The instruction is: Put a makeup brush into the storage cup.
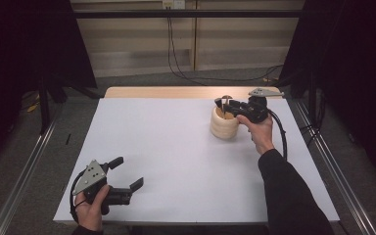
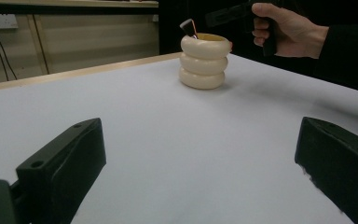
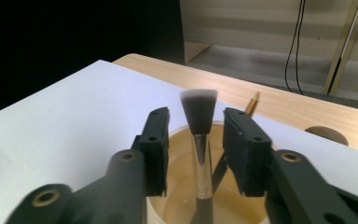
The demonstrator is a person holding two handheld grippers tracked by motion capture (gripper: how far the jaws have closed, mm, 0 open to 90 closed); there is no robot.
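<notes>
A cream ribbed cup (image 1: 223, 125) stands at the far right of the white table top (image 1: 176, 156). In the right gripper view a makeup brush (image 3: 199, 109) with dark bristles stands upright in the cup (image 3: 175, 186). My right gripper (image 3: 196, 119) is open around the brush, with a gap showing on each side of it. A thin wooden handle (image 3: 252, 103) leans behind. From above, the right gripper (image 1: 223, 104) hovers over the cup's mouth. My left gripper (image 1: 127, 172) rests at the near left corner, open and holding nothing. In its own view the left gripper (image 2: 200, 154) faces the cup (image 2: 203, 60).
A bare wooden strip (image 1: 176, 92) runs along the table's far edge, with a small brown round piece (image 3: 325, 134) lying on it. Cables (image 1: 176, 58) trail over the floor behind. Metal rails (image 1: 24, 166) flank the table, and dark curtains hang at both sides.
</notes>
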